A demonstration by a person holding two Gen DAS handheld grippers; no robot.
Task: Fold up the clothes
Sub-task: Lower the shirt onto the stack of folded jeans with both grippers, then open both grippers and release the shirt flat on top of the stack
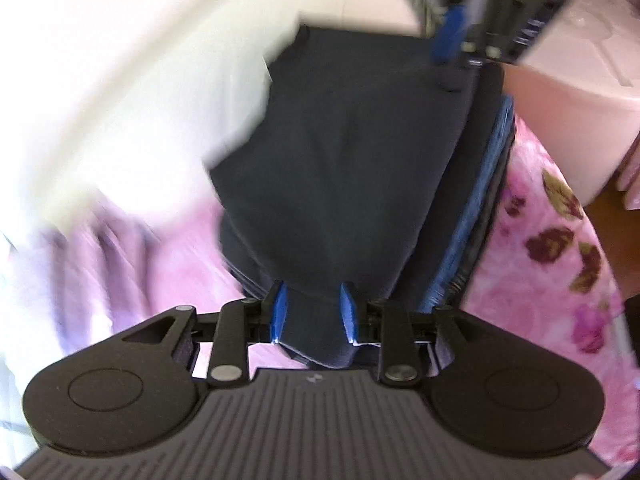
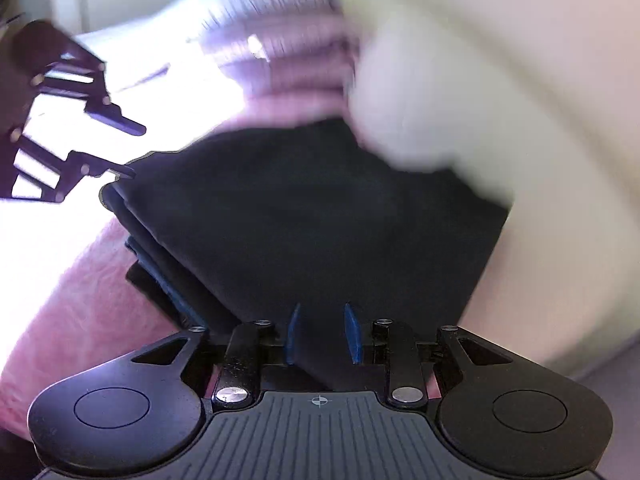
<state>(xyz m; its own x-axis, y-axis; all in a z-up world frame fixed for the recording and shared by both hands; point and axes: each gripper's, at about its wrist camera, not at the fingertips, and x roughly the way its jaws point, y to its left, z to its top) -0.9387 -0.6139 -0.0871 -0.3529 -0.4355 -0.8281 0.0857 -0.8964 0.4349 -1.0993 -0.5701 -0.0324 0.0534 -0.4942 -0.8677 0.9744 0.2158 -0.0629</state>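
A folded dark garment (image 1: 352, 160) lies on top of a folded blue denim piece (image 1: 480, 200) on a pink flowered blanket (image 1: 552, 272). My left gripper (image 1: 314, 312) hovers over its near corner, and the dark cloth shows in the gap between the blue pads. From the right wrist view the left gripper (image 2: 134, 150) has its fingers apart with bright space between them, just over the garment's (image 2: 300, 220) corner. My right gripper (image 2: 322, 332) is over the opposite corner with its pads apart; it also shows as the right gripper (image 1: 460, 52) at the far end.
A blurred white cloth (image 1: 140, 100) lies beside the dark stack, and shows as white cloth (image 2: 480, 100) too. A lilac striped fabric (image 2: 288, 60) lies behind. A pale pink box (image 1: 572, 112) stands off the blanket's edge.
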